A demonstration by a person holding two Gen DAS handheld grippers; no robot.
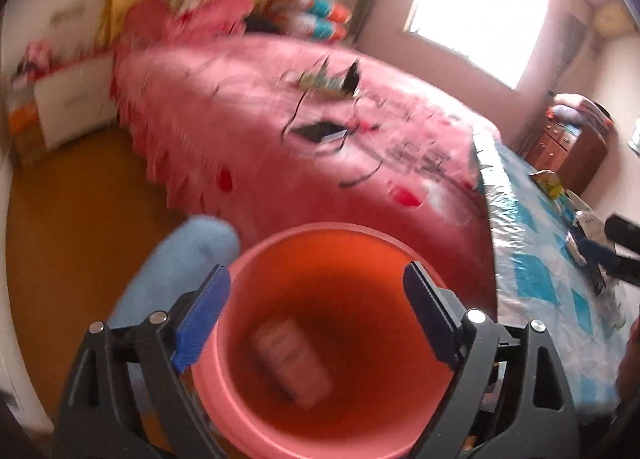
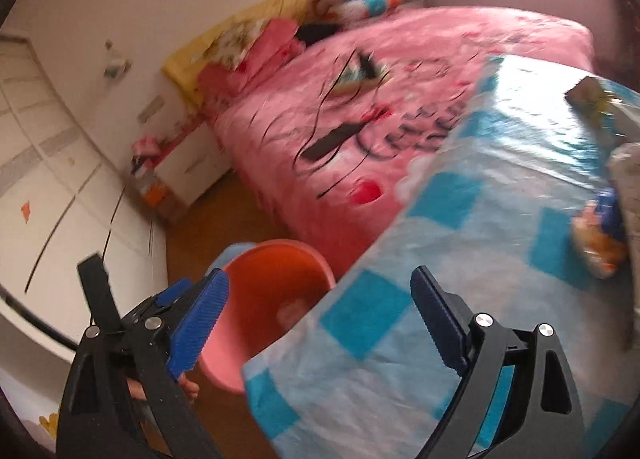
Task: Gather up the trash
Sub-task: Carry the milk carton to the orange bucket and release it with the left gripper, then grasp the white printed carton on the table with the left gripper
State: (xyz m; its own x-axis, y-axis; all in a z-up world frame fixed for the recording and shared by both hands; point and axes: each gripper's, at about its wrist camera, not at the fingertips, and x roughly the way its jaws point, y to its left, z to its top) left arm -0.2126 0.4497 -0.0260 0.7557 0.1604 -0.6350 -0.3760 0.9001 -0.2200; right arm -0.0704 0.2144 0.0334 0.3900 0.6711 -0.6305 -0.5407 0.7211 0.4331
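Note:
A pink-orange bin [image 1: 352,255] stands on the floor between the bed and the table. My left gripper [image 1: 316,275] hangs open right above its mouth, with nothing between the fingers. A blurred, pale, box-like piece of trash [image 1: 292,367] lies at the bin's bottom. My right gripper [image 2: 320,277] is open and empty over the near corner of the blue-checked table [image 2: 480,219], with the bin [image 2: 272,275] just left of it. On the table lie a colourful wrapper [image 2: 596,239] and a yellow-green packet [image 2: 592,95]. The packet [image 1: 550,181] also shows in the left wrist view.
A bed with a pink cover [image 1: 320,131] fills the middle of the room, pillows at its head. A light blue stool or cushion [image 1: 188,251] sits by the bin. White wardrobe doors [image 2: 60,187] and a bedside cabinet [image 2: 192,171] stand at left, and a wooden dresser [image 1: 568,147] by the window.

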